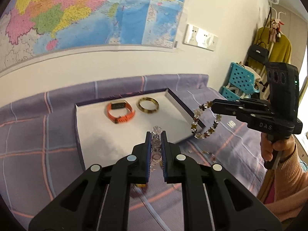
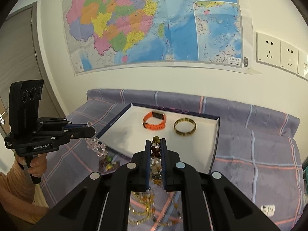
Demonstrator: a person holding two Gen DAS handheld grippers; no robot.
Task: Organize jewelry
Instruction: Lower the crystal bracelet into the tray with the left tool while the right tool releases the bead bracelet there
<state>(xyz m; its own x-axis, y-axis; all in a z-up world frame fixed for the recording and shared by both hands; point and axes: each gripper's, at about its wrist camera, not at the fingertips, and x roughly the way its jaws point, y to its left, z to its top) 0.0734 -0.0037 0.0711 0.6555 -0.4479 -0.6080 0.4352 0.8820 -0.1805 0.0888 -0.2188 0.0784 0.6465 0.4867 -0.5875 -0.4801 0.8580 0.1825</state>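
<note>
The left gripper (image 1: 156, 136) has its jaws closed narrow on a clear crystal-bead bracelet (image 1: 156, 148), which hangs in a loop below the tips (image 2: 95, 144) above the purple plaid bedsheet (image 1: 28, 134); the right gripper (image 2: 156, 144) has its jaws pinched on a brown and amber flower-bead bracelet (image 2: 155, 157), whose loop dangles in the air (image 1: 206, 123) just beside the near right corner of the shallow white-lined box lid with dark blue sides (image 1: 173, 96); inside that lid lie an orange-strapped smart band with a dark screen (image 2: 154, 122) and, just beside it and apart, a tortoiseshell yellow-and-brown bangle (image 2: 184, 126); more amber and gold bead strands (image 2: 142, 206) lie on the sheet below the right gripper; a large coloured wall map (image 2: 154, 23) hangs behind the bed; white wall sockets (image 2: 268, 50) sit to its right.
</note>
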